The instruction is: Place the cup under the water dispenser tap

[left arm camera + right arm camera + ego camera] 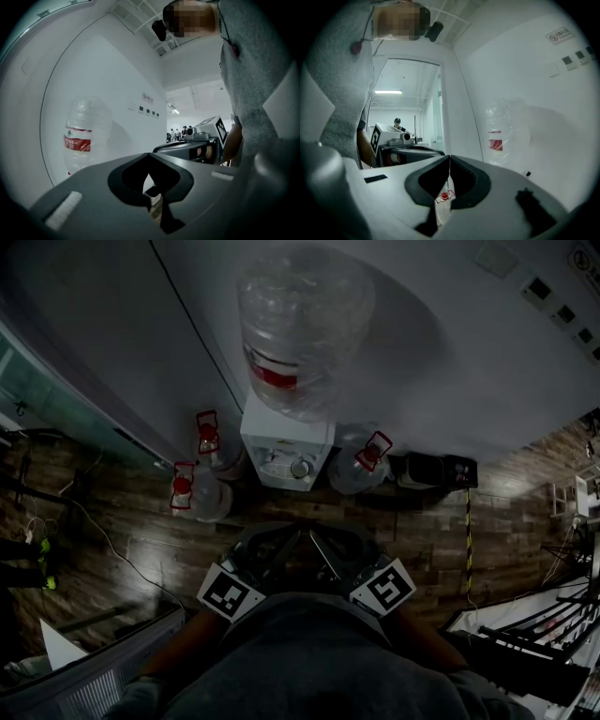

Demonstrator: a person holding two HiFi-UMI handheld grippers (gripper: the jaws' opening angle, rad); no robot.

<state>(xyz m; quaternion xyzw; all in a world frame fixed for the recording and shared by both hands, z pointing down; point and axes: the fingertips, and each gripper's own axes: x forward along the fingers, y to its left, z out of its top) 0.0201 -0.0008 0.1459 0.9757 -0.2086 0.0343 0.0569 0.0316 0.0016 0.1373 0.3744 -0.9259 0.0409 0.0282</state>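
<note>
The white water dispenser (286, 439) stands against the wall with a big clear bottle (302, 324) on top. A small round cup (299, 468) appears to stand in its tap recess. Both grippers are held close to my body, well short of the dispenser, pointing level. My left gripper (270, 554) is shut and empty, its jaw tips meeting (149, 154). My right gripper (333, 554) is also shut with nothing in it (449, 157). The bottle shows in the left gripper view (84, 136) and in the right gripper view (506, 136). Each gripper sees the other beside it.
Three spare water bottles with red handles (208, 432) (183, 486) (373, 451) stand on the wooden floor around the dispenser. A black box (436, 470) sits to its right. Cables (103, 540) run at left, metal racks (553, 615) at right.
</note>
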